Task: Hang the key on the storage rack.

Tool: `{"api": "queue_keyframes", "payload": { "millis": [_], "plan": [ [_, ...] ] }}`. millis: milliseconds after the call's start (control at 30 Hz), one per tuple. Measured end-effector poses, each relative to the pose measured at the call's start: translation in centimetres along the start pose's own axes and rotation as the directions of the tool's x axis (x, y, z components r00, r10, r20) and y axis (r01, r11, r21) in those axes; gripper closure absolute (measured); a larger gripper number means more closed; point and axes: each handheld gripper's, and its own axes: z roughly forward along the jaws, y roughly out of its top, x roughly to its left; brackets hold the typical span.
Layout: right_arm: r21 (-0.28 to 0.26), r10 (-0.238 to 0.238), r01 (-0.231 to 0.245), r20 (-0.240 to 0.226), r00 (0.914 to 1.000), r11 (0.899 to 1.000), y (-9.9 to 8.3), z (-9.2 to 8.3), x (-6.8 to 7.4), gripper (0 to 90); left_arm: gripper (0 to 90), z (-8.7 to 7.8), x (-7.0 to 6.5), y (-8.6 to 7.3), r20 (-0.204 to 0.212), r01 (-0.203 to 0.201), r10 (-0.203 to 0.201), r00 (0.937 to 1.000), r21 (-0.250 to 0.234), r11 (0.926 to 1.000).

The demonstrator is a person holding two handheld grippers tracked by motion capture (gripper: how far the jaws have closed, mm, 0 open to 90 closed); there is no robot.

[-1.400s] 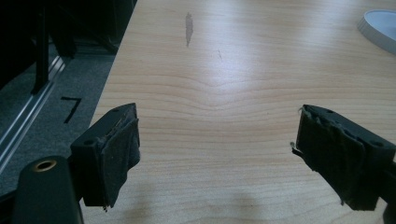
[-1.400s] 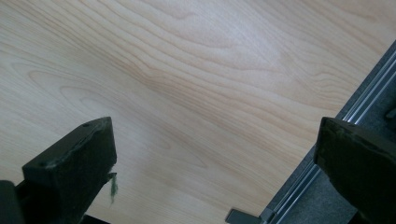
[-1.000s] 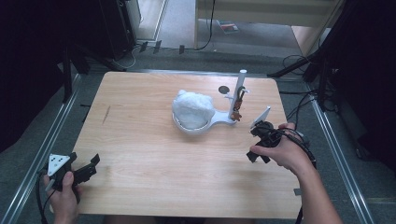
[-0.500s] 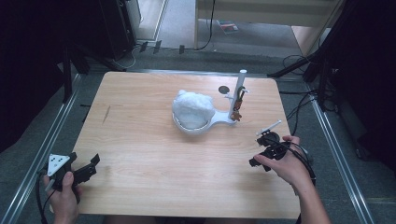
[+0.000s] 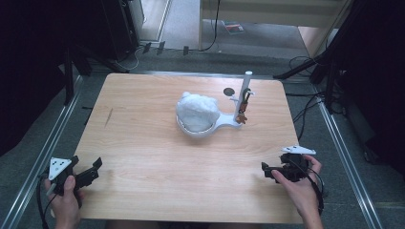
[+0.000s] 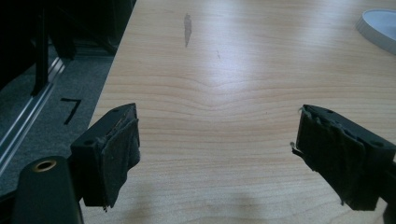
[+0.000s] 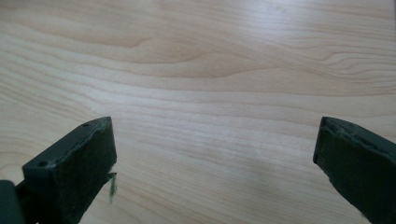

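A white dish (image 5: 203,131) in the middle of the wooden table (image 5: 143,124) holds a fluffy white wad (image 5: 197,111). A white arm joins the dish to an upright white post (image 5: 245,90), and small brown pieces (image 5: 243,117) hang from it. My left gripper (image 5: 93,171) sits at the near left corner, open and holding nothing. My right gripper (image 5: 267,171) is at the near right, also open and holding nothing, well short of the post. In the left gripper view my gripper (image 6: 215,135) is over bare wood, with the dish rim (image 6: 379,29) far off. In the right gripper view my gripper (image 7: 215,140) faces bare wood.
A small dark round spot (image 5: 229,91) lies on the table behind the dish. Metal rails (image 5: 45,143) run along both sides of the table. Cables (image 5: 305,114) lie on the floor at the right, and dark stands rise at the back.
My right gripper has drawn back from beside the post toward the near right edge of the table. The left gripper has stayed put.
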Motion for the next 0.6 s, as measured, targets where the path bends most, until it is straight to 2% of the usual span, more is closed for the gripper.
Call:
{"api": "queue_keyframes", "payload": {
  "millis": [133, 200, 233, 267, 400, 433, 500, 600],
  "plan": [
    [-0.121, 0.023, -0.021, 0.018, 0.9996, 0.992, -1.6, -0.5, -0.6, 0.0, 13.8, 0.0, 0.1, 0.0, 0.001, 0.0, 0.0, 1.0, -0.001, 1.0],
    [-0.2, 0.036, -0.029, 0.033, 0.9988, 0.979, -2.5, -0.9, -0.9, 0.0, 13.8, 0.0, 0.1, 0.0, 0.002, -0.001, 0.001, 1.0, -0.001, 1.0],
    [-0.242, 0.05, -0.041, 0.031, 0.9983, 0.969, -3.1, -1.1, -1.2, 0.0, 13.8, 0.0, 0.1, 0.0, 0.001, 0.0, 0.0, 1.0, -0.001, 1.0],
    [-0.265, 0.064, -0.055, 0.027, 0.9976, 0.963, -3.6, -1.2, -1.4, 0.0, 13.8, 0.0, 0.0, 0.0, 0.001, -0.001, 0.001, 1.0, -0.001, 1.0],
    [-0.315, 0.115, -0.1, 0.03, 0.9929, 0.944, -5.1, -1.1, -2.2, 0.0, 13.8, 0.0, 0.0, 0.0, 0.0, -0.001, 0.001, 1.0, 0.004, 1.0],
    [-0.319, 0.126, -0.109, 0.033, 0.9915, 0.942, -5.3, -1.0, -2.3, 0.0, 13.8, 0.0, 0.0, 0.0, 0.0, 0.003, -0.003, 1.0, 0.001, 1.0],
    [-0.335, 0.146, -0.13, 0.021, 0.9891, 0.933, -5.7, -0.9, -2.5, 0.0, 13.8, 0.0, 0.1, 0.0, 0.001, 0.006, -0.006, 1.0, 0.0, 1.0],
    [-0.341, 0.143, -0.13, 0.013, 0.9896, 0.931, -6.2, -0.7, -2.5, 0.0, 13.7, 0.0, 0.1, 0.0, 0.0, 0.007, -0.007, 1.0, 0.004, 1.0]
  ]
}}
